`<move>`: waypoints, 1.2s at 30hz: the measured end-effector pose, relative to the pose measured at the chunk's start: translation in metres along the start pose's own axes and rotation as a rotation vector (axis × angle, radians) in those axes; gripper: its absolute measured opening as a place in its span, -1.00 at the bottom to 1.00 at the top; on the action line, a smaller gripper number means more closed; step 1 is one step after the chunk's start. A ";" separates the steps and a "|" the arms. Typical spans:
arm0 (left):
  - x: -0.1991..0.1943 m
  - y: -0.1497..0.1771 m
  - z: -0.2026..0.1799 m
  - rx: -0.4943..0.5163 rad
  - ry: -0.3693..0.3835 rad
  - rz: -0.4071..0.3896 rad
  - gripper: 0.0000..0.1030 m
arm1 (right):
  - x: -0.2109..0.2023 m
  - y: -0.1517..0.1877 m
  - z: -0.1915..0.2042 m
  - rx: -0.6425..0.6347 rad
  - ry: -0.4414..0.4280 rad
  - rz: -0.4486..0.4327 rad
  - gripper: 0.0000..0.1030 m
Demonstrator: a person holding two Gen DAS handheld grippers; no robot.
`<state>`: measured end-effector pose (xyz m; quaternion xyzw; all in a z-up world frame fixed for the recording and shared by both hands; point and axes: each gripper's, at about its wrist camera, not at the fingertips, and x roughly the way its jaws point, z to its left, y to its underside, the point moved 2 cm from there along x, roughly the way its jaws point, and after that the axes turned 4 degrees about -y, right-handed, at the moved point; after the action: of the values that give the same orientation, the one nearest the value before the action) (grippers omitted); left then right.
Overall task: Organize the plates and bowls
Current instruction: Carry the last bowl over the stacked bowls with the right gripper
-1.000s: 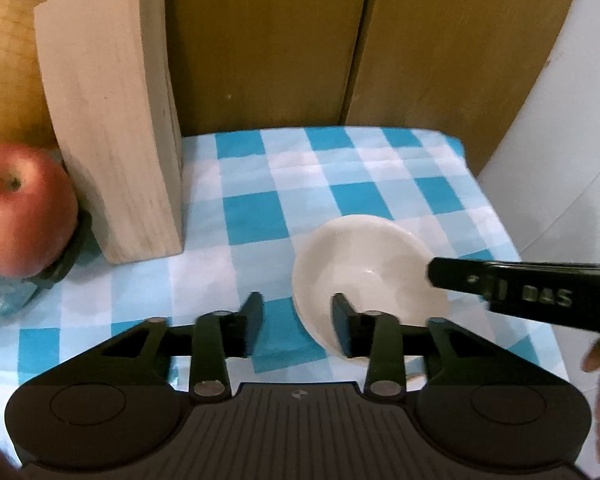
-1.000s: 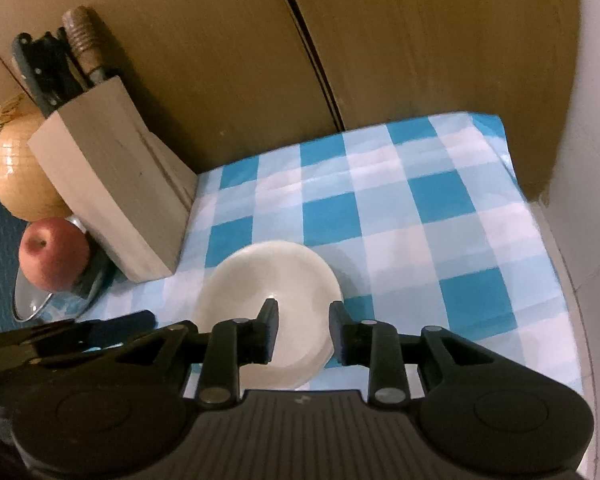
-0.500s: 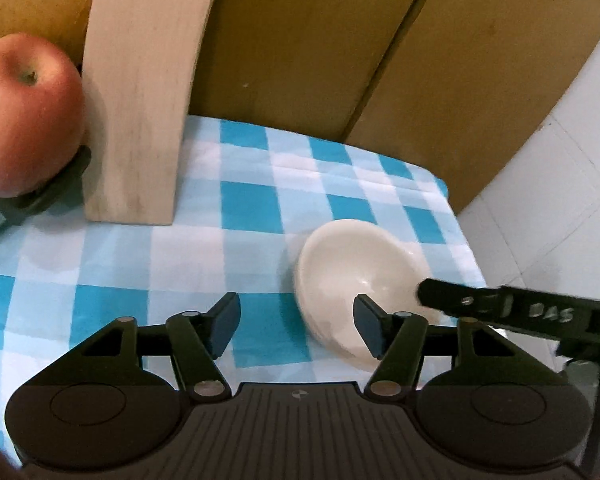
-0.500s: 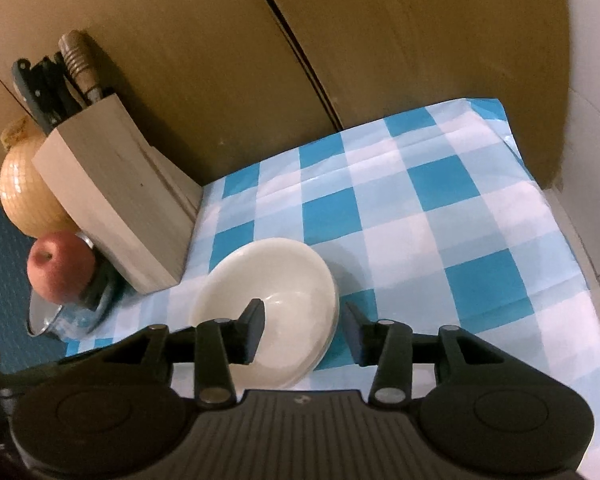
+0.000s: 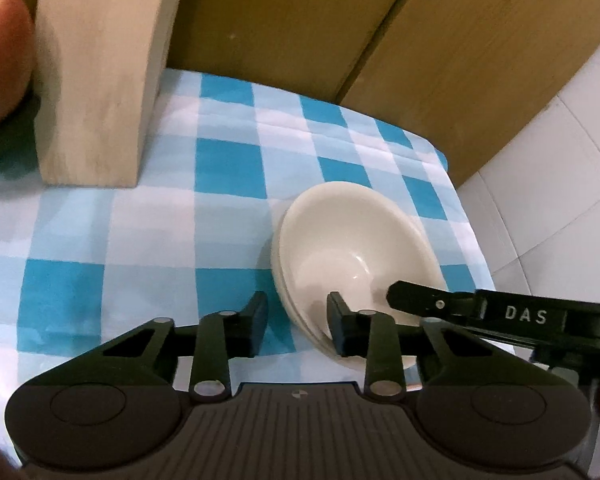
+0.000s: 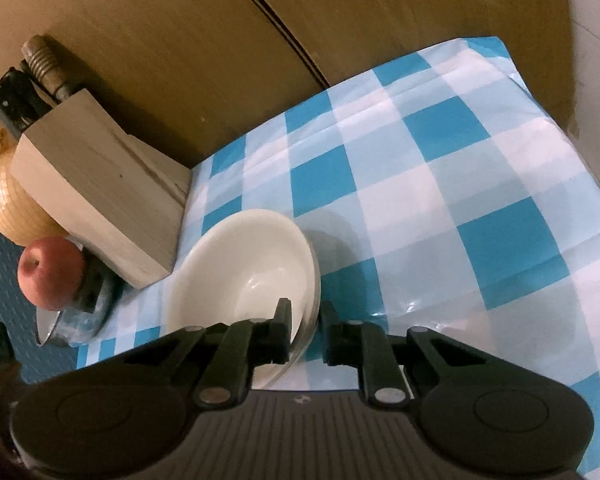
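A stack of white bowls [image 5: 352, 248] [image 6: 244, 264] sits on the blue-and-white checked cloth [image 5: 228, 168], close to its near right corner. My left gripper [image 5: 298, 322] straddles the stack's near rim, one finger inside the top bowl and one outside. Its jaws are closing, and cloth still shows between the outer finger and the bowl wall. My right gripper [image 6: 305, 332] is shut on the opposite rim, its left finger inside the bowl and its right finger outside. In the left wrist view, one right-gripper finger [image 5: 460, 306] reaches into the bowl from the right.
A wooden knife block [image 6: 96, 192] [image 5: 96, 80] stands left of the bowls. Beside it, a red apple [image 6: 50, 272] rests on a glass lid [image 6: 72, 320], with a yellow netted fruit [image 6: 12, 208] behind. Wooden cabinet doors [image 5: 300, 20] close off the back. The cloth ends at a white tiled surface [image 5: 540, 180] on the right.
Both grippers have come down closer to the bowls. Their jaws spread wider half a second ago and have now narrowed over the stack's rim, one on each side.
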<state>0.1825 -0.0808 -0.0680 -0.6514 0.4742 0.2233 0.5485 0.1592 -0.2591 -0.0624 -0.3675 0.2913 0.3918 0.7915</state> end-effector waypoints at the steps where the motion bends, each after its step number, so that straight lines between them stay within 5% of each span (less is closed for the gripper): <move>1: 0.000 0.001 -0.005 0.022 -0.010 -0.007 -0.38 | 0.000 0.000 0.001 0.000 0.001 -0.001 -0.76; 6: -0.004 0.007 -0.017 0.125 -0.082 -0.047 -0.41 | 0.001 0.002 0.003 -0.014 0.011 -0.004 -0.77; 36: -0.021 0.018 -0.038 0.260 -0.197 -0.153 -0.42 | 0.002 0.008 0.010 -0.053 0.016 -0.009 -0.77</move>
<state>0.1486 -0.1068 -0.0489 -0.5841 0.3920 0.1804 0.6874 0.1558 -0.2472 -0.0615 -0.3928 0.2856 0.3926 0.7810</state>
